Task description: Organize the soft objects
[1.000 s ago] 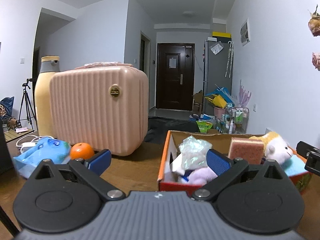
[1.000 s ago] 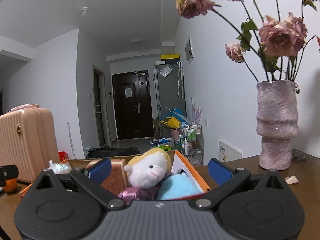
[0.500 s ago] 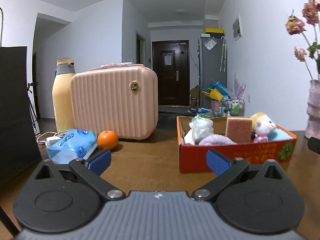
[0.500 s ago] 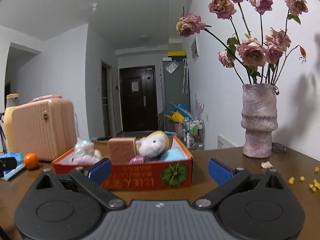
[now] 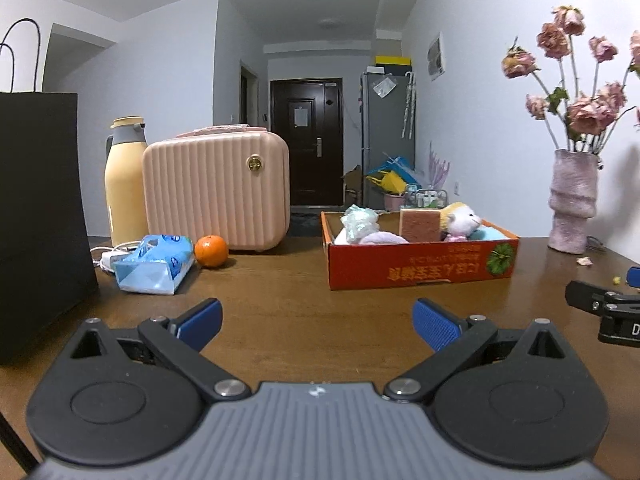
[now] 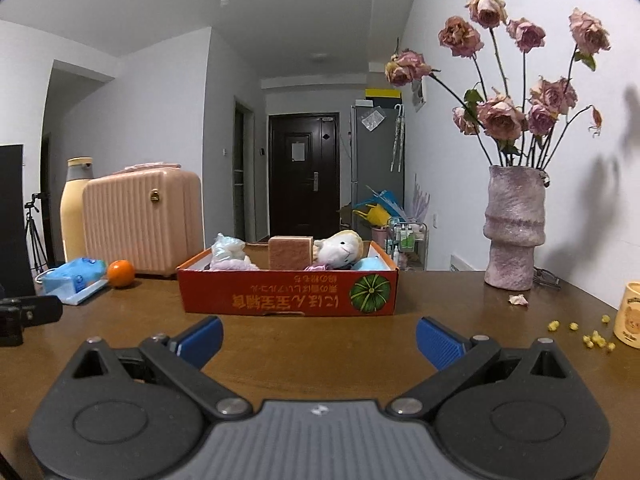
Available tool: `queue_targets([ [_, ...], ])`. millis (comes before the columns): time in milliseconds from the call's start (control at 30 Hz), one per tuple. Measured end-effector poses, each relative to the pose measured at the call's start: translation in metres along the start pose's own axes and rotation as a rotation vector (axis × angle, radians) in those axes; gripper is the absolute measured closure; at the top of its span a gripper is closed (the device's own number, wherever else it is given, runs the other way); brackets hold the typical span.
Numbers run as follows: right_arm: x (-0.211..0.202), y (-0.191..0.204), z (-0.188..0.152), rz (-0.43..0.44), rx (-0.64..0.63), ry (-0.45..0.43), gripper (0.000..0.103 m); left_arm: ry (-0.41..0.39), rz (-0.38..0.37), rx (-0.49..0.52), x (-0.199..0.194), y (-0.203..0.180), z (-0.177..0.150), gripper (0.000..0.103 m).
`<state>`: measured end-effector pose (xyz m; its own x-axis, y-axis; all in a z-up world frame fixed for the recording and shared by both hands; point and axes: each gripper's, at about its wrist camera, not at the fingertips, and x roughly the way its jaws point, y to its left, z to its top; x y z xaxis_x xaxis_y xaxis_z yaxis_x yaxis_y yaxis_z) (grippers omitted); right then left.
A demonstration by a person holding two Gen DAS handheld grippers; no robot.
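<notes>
Soft toys sit in the red box point(image 6: 288, 300), centre frame ahead of the right gripper point(image 6: 319, 340) and upper right of the left gripper point(image 5: 317, 324); both spread wide, empty.

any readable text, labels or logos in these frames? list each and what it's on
"D": white letter on the black body of the right hand-held gripper, cut off at the frame edge.
Orange box: yellow characters printed upside down beside a pumpkin picture; too blurred to read.
Blue tissue pack: dark round logos, unreadable.
Yellow mug: small lettering above a bear face, unreadable.
</notes>
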<state>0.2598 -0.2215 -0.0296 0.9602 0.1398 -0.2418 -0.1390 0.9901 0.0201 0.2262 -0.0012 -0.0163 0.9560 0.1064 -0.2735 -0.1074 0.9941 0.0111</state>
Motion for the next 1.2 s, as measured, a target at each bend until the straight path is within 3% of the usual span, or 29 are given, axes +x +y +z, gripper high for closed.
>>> queue_targets([
  [367, -0.065, 0.003, -0.018, -0.024, 0.029, 0.048, 0.000, 0.033, -0.030, -0.028, -0.052, 0.002, -0.027, 0.000],
  [633, -0.102, 0.004, -0.030, -0.022, 0.016, 0.061, 0.000, -0.019, -0.053, 0.000, -0.090, -0.008, -0.034, 0.000],
  [1200, -0.130, -0.003, -0.024, -0.020, 0.019, 0.006, 0.000, -0.059, -0.050, 0.049, -0.114, -0.022, -0.033, 0.000],
])
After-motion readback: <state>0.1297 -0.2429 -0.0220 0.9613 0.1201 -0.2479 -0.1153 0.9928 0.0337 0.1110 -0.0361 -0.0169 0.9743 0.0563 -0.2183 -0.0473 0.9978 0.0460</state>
